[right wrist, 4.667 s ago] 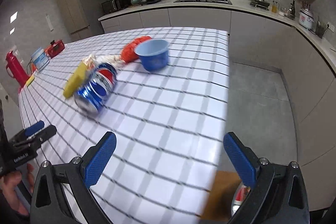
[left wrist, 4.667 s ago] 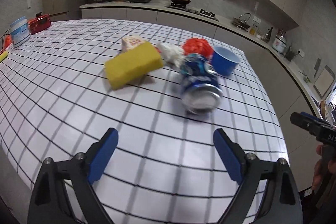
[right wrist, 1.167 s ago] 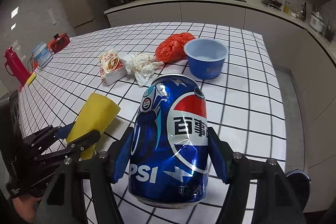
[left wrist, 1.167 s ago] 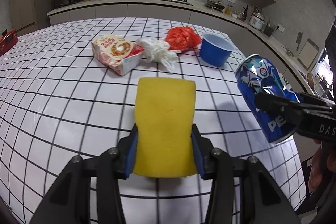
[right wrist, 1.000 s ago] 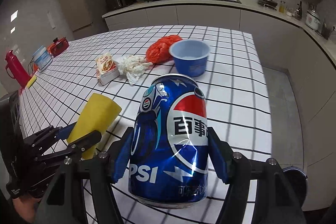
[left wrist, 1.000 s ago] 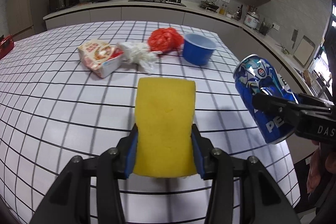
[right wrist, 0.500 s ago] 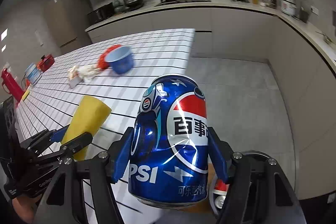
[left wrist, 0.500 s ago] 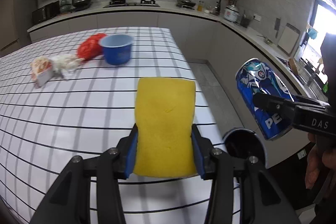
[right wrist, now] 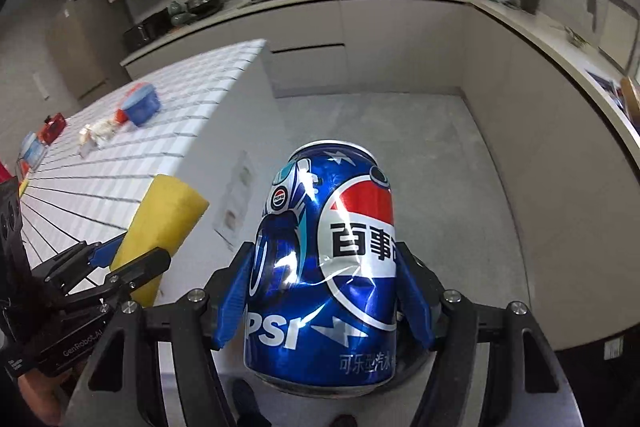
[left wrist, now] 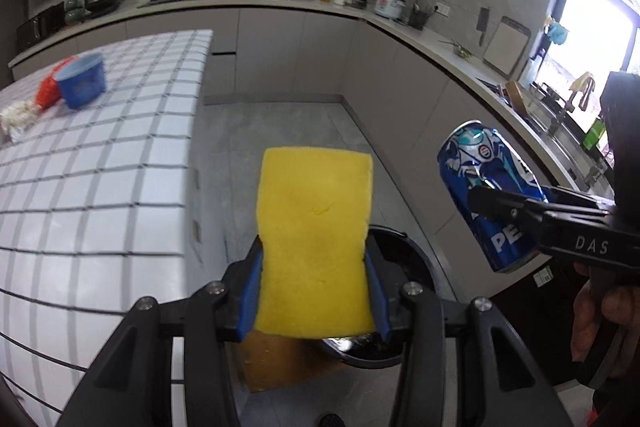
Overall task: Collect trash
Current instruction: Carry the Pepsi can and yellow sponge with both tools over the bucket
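I've swung both hands off the table (left wrist: 120, 163) toward the black bin (left wrist: 404, 259) on the floor, my left gripper (left wrist: 314, 291) clamped on the sponge (left wrist: 316, 243), my right gripper (right wrist: 324, 299) on the can (right wrist: 328, 267), so dropping comes next.

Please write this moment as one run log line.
left gripper: holds yellow sponge | right gripper: holds blue can | black bin: below sponge

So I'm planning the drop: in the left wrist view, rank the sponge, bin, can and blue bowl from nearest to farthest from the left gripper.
1. Sponge: clamped in the left gripper.
2. Bin: on the floor right behind the sponge.
3. Can: off to the right, held by the right gripper.
4. Blue bowl: far left, back on the table.
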A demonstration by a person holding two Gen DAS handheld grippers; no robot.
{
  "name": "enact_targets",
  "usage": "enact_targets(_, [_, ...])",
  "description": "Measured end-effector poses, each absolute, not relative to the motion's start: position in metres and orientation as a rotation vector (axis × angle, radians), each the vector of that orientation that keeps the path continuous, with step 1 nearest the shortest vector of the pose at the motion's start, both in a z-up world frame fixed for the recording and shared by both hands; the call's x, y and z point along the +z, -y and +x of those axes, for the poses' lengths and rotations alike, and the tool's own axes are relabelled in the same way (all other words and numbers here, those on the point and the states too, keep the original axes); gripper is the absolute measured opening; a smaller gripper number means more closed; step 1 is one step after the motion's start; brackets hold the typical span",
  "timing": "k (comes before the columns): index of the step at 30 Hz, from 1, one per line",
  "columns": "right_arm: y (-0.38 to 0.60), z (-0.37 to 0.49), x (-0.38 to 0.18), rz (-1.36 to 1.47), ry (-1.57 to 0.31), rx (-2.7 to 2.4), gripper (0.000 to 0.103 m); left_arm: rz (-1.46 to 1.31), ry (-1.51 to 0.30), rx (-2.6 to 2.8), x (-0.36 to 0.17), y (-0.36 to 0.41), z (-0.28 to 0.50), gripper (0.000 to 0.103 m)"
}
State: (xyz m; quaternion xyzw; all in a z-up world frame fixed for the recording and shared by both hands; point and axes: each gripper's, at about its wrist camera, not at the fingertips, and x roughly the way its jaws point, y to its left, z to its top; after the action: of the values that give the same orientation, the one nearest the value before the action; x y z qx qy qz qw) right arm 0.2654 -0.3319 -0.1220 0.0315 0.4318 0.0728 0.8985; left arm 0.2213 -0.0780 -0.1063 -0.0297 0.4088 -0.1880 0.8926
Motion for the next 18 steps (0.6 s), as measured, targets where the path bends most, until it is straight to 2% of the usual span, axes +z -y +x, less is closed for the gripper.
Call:
enact_targets(8, [0.388,0.255,-0.182,0.081,-0.996,0.13,0.069,-0.065,-0.906,-0.397,-0.141,0.123,0.211,0.046])
enact_targets(18, [0.395,0.257,-0.25,0.026,-1.061,0.218,0.069,-0.083,-0.944,-0.379,-0.166,0.145,0.213,0.046])
